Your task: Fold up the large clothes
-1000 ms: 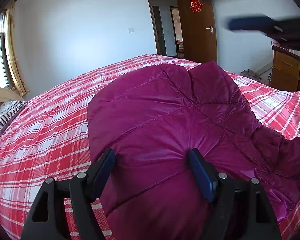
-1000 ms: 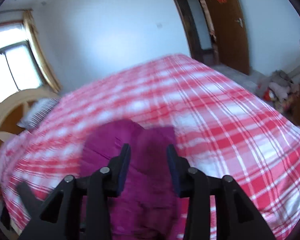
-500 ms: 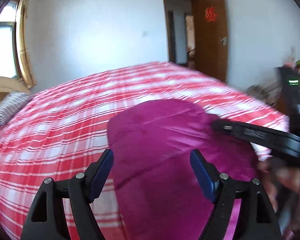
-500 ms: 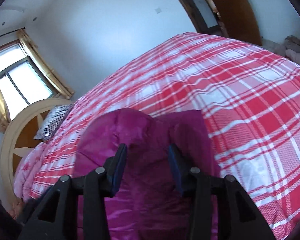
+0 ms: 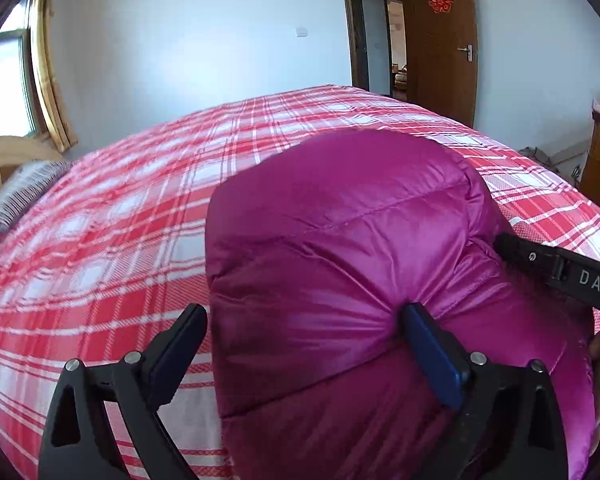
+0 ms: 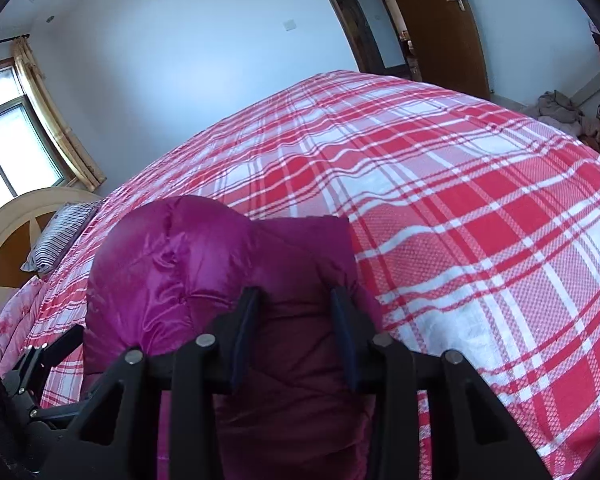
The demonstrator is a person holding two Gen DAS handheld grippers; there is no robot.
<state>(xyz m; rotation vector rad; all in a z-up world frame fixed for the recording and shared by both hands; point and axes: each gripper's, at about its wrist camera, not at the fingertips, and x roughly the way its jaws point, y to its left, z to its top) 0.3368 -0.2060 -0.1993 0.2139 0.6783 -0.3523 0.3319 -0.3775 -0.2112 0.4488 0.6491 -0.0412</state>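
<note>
Folding is well along, we judge: the magenta down jacket (image 5: 340, 248) lies on the red plaid bed (image 5: 120, 240) as a thick, compact bundle, and both tools sit at its near end.

On the left, our left gripper (image 5: 304, 344) has its jaws spread wide. The left finger stands on the bedspread just beside the jacket's edge, while the right finger presses a dimple into the padding; nothing is pinched between them.

On the right, our right gripper (image 6: 294, 332) has its jaws about half closed, straddling a darker raised fold of the jacket. We cannot tell whether they truly clamp it or only bracket it.

Next, we judge, the bundle needs pressing flat or one more turn over, and the puffy filling will likely spring back unless held down.

The left view alone shows the right tool's arm lying along the jacket's right flank. The right view alone shows a flatter layer reaching beyond the puffy roll, the striped pillow (image 6: 60, 236) and the headboard (image 6: 8, 240).
</note>
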